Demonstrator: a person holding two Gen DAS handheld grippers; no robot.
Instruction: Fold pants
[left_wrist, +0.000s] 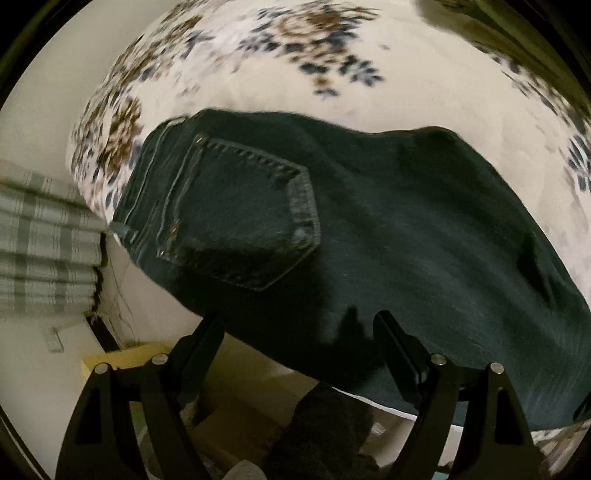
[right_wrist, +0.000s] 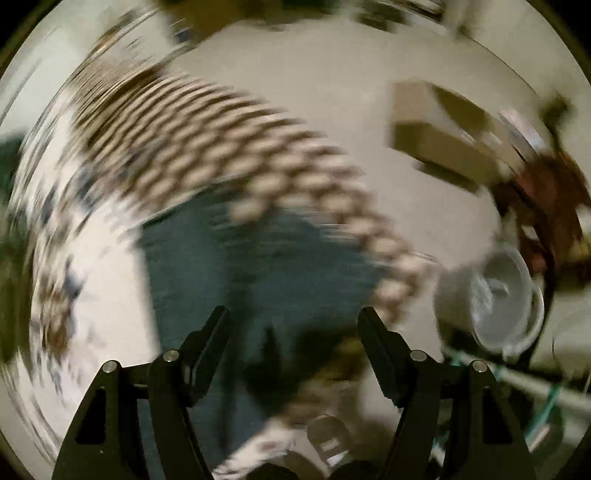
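Dark jeans (left_wrist: 351, 229) lie flat on a floral bedspread (left_wrist: 424, 85), back pocket (left_wrist: 236, 218) up, waistband toward the bed's left end, near edge reaching the mattress lip. They look doubled leg on leg, though the seam line is not clear enough to be sure.

Left gripper (left_wrist: 295, 325) hovers just above the near edge of the denim, fingers spread wide, nothing between them. Right gripper (right_wrist: 293, 325) — also spread and empty — hangs over a bluer stretch of the jeans (right_wrist: 258, 266); that view is heavily smeared.

Judgement: a grasp is being set up for the next fold. The next move calls for both grippers to drop onto the cloth, pinch through all layers, then carry one end over the other evenly.

Containers: an open cardboard box (right_wrist: 436, 140) and a pale bucket (right_wrist: 495, 295) off the bed — contents too blurred to tell.
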